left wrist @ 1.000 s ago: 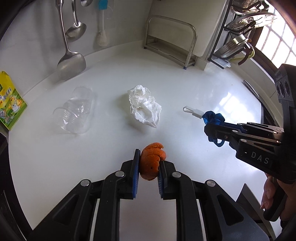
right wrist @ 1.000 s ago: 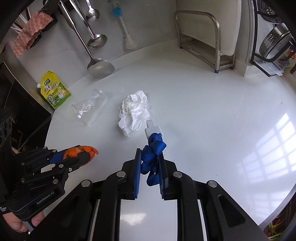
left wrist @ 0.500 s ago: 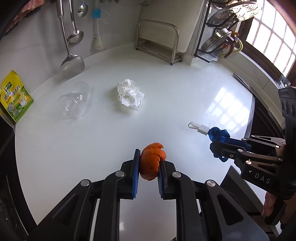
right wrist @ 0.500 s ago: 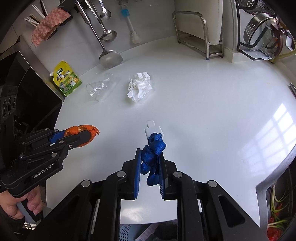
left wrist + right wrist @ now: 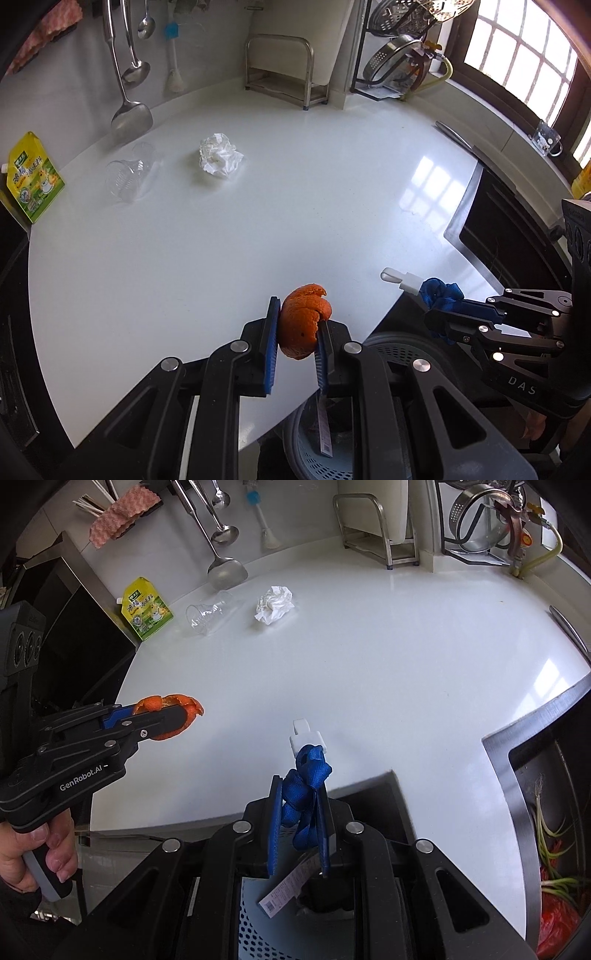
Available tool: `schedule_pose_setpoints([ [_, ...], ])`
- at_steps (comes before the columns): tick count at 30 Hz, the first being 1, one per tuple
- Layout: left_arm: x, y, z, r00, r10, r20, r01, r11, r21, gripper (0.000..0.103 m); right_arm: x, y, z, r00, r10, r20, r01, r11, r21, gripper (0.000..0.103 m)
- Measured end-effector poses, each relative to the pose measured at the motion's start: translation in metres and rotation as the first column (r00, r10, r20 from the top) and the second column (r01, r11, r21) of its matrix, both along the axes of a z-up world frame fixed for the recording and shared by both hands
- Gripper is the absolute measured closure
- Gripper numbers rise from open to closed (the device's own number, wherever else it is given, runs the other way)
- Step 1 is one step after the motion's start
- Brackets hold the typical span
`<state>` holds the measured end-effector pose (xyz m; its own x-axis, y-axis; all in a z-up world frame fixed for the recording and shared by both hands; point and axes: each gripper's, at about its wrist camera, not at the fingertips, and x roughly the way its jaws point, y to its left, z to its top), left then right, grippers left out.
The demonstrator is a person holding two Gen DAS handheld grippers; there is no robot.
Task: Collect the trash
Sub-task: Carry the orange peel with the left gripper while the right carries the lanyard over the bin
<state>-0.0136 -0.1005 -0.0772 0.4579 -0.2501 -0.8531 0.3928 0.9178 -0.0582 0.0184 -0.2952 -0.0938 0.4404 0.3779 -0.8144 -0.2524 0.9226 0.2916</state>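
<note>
Over the near edge of the white counter [image 5: 184, 258] you hold both pieces of trash clear of the surface: your left gripper [image 5: 295, 343] is clamped on the orange peel [image 5: 303, 325], and your right gripper [image 5: 297, 827] is pinched on the blue strap [image 5: 304, 786], whose white clip [image 5: 306, 734] sticks out past the fingertips. Both tools point steeply down, which looks deliberate, since the perforated waste basket [image 5: 255, 915] sits below the counter lip, directly under the two sets of fingers, with a paper tag [image 5: 288, 886] already lying in it. The peel hangs just at the counter's rim in the left wrist view, so it probably needs to come a little further out before you let go, or it may drop on the edge. The strap hangs over the basket mouth in the right wrist view and seems ready to fall. Between the two grippers you have open room, and nothing crowds them. To your right the steel sink [image 5: 517, 760] cuts into the counter, so keep that hand from drifting that way. Well back on the counter, near the wall, the crumpled tissue [image 5: 219, 158] and the clear plastic cup [image 5: 125, 177] lie on a wide bare surface, with the green pouch [image 5: 31, 177] at the left edge.
</note>
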Motion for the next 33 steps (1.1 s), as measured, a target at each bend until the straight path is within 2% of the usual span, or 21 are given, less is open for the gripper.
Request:
schedule_pose_setpoints([
  [15,-0.065,-0.024,-0.027,0.997,-0.044,-0.06,0.045,0.999,0.02,0.086,-0.08,-0.017,-0.031,0.998,0.036,-0.06,-0.037,0.999,-0.007,0.087],
  [33,-0.095,-0.045,-0.075,0.982,-0.092,-0.166,0.103,0.993,0.056,0.086,-0.114,-0.028,-0.065,0.988,0.032,-0.153,-0.036,0.999,-0.023,0.087],
])
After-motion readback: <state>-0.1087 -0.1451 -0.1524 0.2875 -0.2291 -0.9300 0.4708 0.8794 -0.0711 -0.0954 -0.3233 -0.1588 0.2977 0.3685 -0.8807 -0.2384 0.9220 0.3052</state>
